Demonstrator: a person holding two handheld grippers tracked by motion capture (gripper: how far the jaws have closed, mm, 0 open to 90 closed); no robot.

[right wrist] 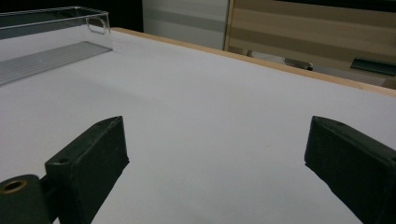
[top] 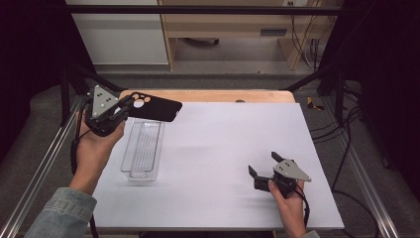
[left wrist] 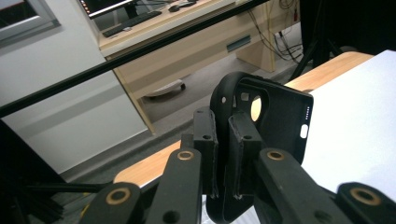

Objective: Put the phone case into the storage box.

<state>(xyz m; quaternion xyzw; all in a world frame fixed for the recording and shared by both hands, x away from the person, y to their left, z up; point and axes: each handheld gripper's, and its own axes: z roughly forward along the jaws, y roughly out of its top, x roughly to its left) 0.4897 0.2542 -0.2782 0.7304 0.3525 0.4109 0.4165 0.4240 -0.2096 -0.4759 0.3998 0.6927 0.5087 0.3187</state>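
my left gripper (top: 120,110) is clamped on a black phone case (top: 154,107), pinching it by the edge at its camera-cutout end. in the left gripper view the two black jaws stand close together with the wall of the phone case (left wrist: 261,116) between them; the case's inner side faces the camera, with the round lens hole and a small slot in the side wall visible. in the high view the case is off the table, held roughly level at the far left, its free end pointing right, above the far end of the clear plastic tray (top: 143,148). whether case and tray touch i cannot tell from that angle; the case looks raised over it.

the tray lies lengthwise on the white table top (top: 223,148), left of centre, ribbed floor visible, nothing seen inside. it also shows at the upper left of the right gripper view as a transparent wall and rim (right wrist: 56,28).

my right gripper (top: 266,166) sits low at the near right of the table, well apart from tray and case. its jaws stand wide apart, nothing between them but bare white surface. my right hand (top: 289,203) holds it from below.

beyond the far edge: the wooden table rim (top: 208,95) and a wooden desk (top: 237,25).
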